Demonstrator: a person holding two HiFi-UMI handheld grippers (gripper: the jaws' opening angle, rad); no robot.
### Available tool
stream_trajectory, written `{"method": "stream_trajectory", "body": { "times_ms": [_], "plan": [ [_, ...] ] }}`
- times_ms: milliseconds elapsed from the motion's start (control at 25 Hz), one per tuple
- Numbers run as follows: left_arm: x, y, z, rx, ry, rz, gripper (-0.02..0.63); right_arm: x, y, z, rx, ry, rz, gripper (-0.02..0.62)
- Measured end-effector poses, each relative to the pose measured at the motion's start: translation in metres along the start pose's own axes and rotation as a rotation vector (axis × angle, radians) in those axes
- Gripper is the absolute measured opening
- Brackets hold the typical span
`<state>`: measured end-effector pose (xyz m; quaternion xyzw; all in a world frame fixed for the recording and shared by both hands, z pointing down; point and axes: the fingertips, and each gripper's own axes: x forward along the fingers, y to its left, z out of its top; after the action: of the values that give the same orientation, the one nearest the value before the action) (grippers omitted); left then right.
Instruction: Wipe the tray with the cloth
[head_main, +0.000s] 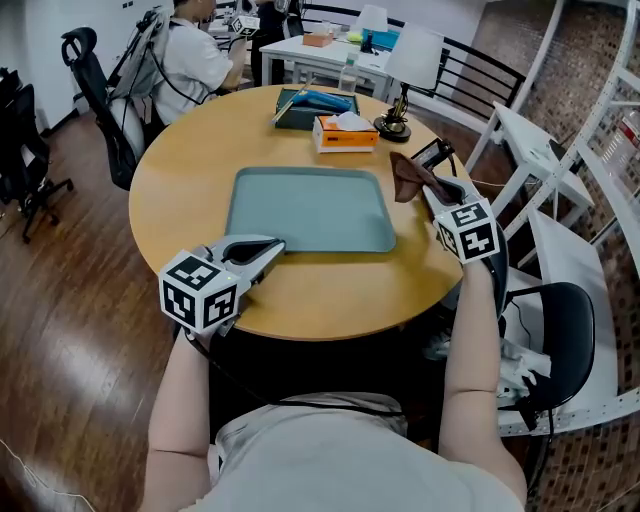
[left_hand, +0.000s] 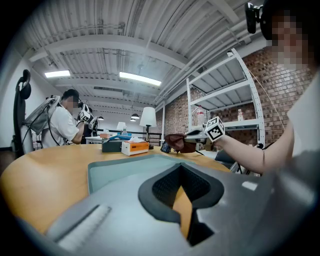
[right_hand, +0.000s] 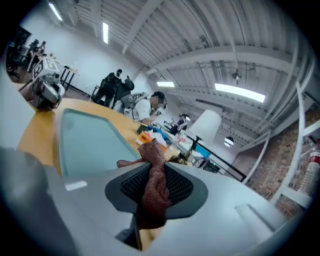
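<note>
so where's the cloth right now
In the head view the brown cloth is pinched in the right gripper, just right of the tray's far right corner.

The tray (head_main: 310, 210) is a grey-green rectangle with rounded corners and a low raised rim. It lies flat near the middle of the round wooden table (head_main: 185, 165), with its long side running left to right. The cloth (head_main: 408, 177) is small and reddish-brown, with a knitted texture. It is crumpled and pinched between the jaws of the right gripper (head_main: 428, 186). It is held in the air, just beside the tray's far right corner, apart from the tray.
</note>
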<state>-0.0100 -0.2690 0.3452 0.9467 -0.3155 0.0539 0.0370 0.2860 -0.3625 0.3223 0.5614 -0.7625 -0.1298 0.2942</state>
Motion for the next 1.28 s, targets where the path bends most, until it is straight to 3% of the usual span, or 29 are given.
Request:
{"method": "stream_trajectory", "body": {
  "times_ms": [200, 400, 480, 600, 720, 800, 880, 960, 1080, 1160, 1280],
  "plan": [
    [0.001, 0.002, 0.002, 0.000, -0.004, 0.008, 0.000, 0.021, 0.015, -0.070, 0.005, 0.232, 0.070, 0.077],
    [0.002, 0.002, 0.000, -0.003, -0.003, 0.009, 0.000, 0.034, 0.030, -0.094, 0.028, 0.300, 0.131, 0.078],
    [0.002, 0.002, 0.000, -0.002, -0.002, 0.009, 0.000, 0.031, 0.031, -0.091, 0.040, 0.293, 0.129, 0.104],
    [0.003, 0.003, 0.001, -0.002, 0.000, 0.008, 0.000, 0.010, 0.027, -0.067, 0.031, 0.227, 0.079, 0.201],
    [0.003, 0.003, 0.001, -0.001, 0.004, 0.010, 0.000, -0.022, 0.030, -0.010, 0.046, 0.008, 0.058, 0.200],
    [0.002, 0.003, 0.001, -0.003, 0.005, 0.015, 0.000, -0.046, 0.051, 0.037, 0.133, -0.210, 0.158, 0.151],
    [0.002, 0.004, 0.001, -0.004, 0.003, 0.020, 0.000, -0.063, 0.082, 0.076, 0.265, -0.408, 0.338, 0.065],
    [0.004, 0.005, 0.002, -0.004, 0.000, 0.022, 0.000, -0.070, 0.118, 0.097, 0.365, -0.514, 0.533, 0.018],
    [0.011, 0.001, 0.002, -0.004, 0.004, 0.007, 0.000, -0.062, 0.176, 0.100, 0.370, -0.504, 0.729, 0.002],
    [0.016, -0.005, 0.002, -0.002, 0.008, -0.019, 0.000, -0.054, 0.207, 0.092, 0.331, -0.448, 0.809, 0.002],
    [0.021, -0.011, 0.003, 0.002, 0.009, -0.041, 0.000, -0.051, 0.226, 0.092, 0.353, -0.421, 0.919, 0.002]
  ]
}}
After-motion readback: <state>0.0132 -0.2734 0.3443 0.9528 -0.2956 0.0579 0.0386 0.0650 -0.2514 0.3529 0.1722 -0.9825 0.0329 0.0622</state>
